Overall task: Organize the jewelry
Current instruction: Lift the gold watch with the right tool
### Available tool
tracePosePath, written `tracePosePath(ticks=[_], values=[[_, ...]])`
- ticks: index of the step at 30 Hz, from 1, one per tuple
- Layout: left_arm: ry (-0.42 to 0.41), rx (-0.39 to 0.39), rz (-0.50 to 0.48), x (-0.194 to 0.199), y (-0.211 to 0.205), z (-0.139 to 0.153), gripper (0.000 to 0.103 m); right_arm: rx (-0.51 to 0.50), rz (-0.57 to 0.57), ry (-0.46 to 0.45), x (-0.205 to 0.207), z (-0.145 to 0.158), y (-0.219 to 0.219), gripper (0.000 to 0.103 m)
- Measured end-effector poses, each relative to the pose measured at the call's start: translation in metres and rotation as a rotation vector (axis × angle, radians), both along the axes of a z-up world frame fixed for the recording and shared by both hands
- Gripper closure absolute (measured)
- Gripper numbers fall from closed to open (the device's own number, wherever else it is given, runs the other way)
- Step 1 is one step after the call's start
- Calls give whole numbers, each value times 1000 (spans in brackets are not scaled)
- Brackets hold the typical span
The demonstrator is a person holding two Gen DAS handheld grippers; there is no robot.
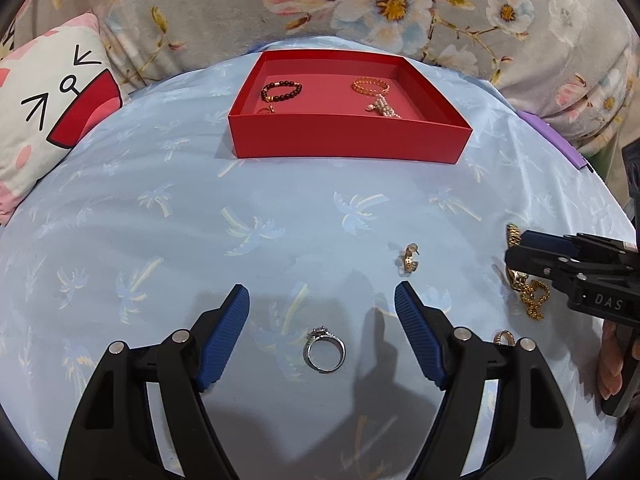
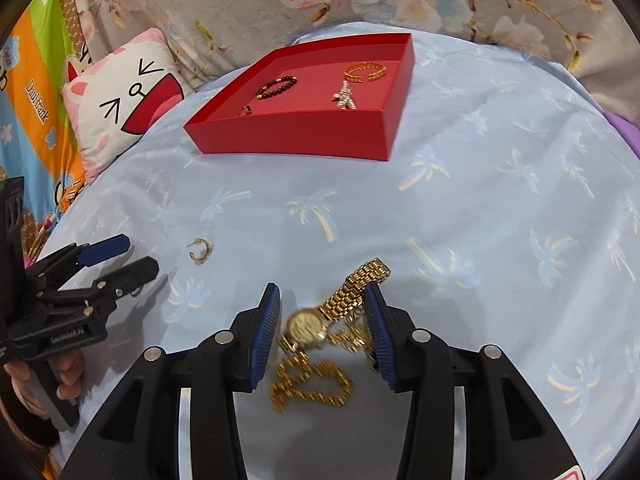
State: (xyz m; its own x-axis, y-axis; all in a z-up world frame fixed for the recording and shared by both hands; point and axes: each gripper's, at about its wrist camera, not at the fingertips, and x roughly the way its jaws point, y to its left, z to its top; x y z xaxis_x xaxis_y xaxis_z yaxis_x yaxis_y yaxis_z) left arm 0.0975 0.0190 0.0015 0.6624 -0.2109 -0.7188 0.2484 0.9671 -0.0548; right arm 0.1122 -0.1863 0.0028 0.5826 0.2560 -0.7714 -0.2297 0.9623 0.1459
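A red box (image 1: pixel 348 140) (image 2: pixel 296 136) sits at the far side of the blue cloth and holds a dark bead bracelet (image 1: pixel 281 91), a gold bangle (image 1: pixel 370 86) and a pearl piece (image 1: pixel 382 109). My left gripper (image 1: pixel 322 300) is open, its fingers either side of a silver ring (image 1: pixel 325 349) on the cloth. My right gripper (image 2: pixel 322 296) is open around a gold watch (image 2: pixel 310 326) lying over a gold chain (image 2: pixel 312 384). A gold earring (image 1: pixel 410 258) (image 2: pixel 200 250) lies between the grippers.
A small gold ring (image 1: pixel 504 338) lies by my left gripper's right finger. A cartoon pillow (image 1: pixel 52 108) lies at the left, and floral bedding (image 1: pixel 360 4) lies behind the box. The right gripper shows at the right of the left wrist view (image 1: pixel 516 254).
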Motion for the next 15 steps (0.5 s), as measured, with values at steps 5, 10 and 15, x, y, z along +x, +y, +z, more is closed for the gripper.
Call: tracePosePath(ticks=[5, 10, 15], values=[[3, -10, 0, 0, 2, 0, 30, -29, 74, -12, 2, -3, 23, 62], [11, -15, -6, 1, 2, -1, 30, -42, 83, -20, -3, -4, 24, 63], [10, -17, -6, 1, 1, -1, 30, -55, 102, -34, -14, -2, 24, 73]])
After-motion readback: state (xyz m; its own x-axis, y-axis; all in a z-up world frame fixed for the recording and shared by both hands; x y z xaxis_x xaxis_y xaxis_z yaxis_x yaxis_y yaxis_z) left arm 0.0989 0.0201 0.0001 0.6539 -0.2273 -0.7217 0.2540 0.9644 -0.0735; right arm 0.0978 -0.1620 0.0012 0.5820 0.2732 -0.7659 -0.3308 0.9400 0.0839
